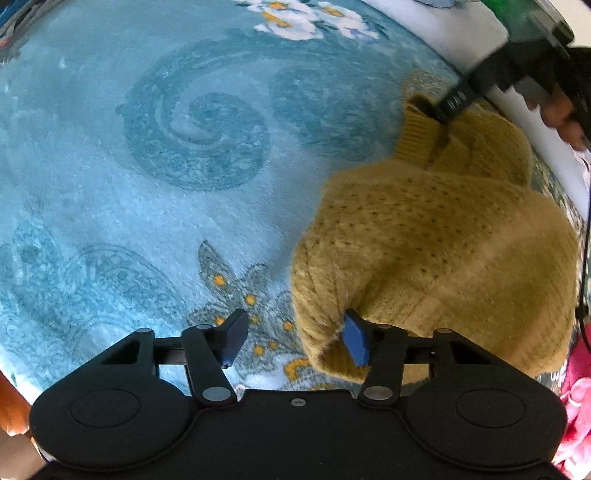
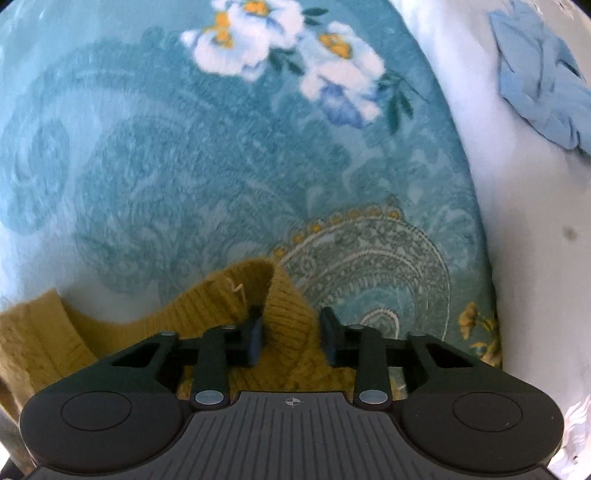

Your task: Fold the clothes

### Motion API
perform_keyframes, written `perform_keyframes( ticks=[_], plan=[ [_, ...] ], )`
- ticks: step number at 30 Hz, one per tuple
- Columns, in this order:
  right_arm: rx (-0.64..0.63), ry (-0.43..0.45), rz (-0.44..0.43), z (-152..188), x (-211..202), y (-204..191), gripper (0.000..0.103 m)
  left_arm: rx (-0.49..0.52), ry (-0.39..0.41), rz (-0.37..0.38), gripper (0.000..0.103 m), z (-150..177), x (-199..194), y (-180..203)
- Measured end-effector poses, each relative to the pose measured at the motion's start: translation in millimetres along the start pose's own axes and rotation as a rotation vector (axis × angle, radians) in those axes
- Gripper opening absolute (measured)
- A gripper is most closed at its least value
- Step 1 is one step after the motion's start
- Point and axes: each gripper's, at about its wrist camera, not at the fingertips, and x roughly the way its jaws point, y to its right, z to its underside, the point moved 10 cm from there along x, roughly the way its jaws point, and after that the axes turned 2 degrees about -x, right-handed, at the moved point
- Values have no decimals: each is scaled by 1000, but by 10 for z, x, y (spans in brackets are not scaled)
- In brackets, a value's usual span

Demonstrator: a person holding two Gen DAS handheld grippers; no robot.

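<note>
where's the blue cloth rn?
Only the right wrist view shows the light blue cloth: crumpled at the upper right on the white sheet, just beyond the floral blanket's edge and far from the mustard sweater.

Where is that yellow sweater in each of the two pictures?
Left wrist view: the sweater fills the right half, its far ribbed edge under the right gripper.
Right wrist view: only its ribbed edge shows, bottom centre and left, between the fingers.
Shared landmark: the white flowers on the blanket, near the top.
</note>
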Motion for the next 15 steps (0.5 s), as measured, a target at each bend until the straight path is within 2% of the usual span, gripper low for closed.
perform_keyframes(
  ticks=[2, 5, 11, 15],
  plan=[
    [24, 30, 24, 9, -52, 38, 13, 5, 14, 8, 30, -43, -18, 17],
    [112, 112, 77, 42, -216, 184, 11, 22, 45, 11, 15, -107, -79, 72],
    [353, 291, 194, 257, -742, 587, 10, 35, 134, 20, 12, -251, -325, 231],
    [518, 411, 258, 493, -1142, 895, 9, 45, 224, 37, 12, -415, -618, 324]
  ],
)
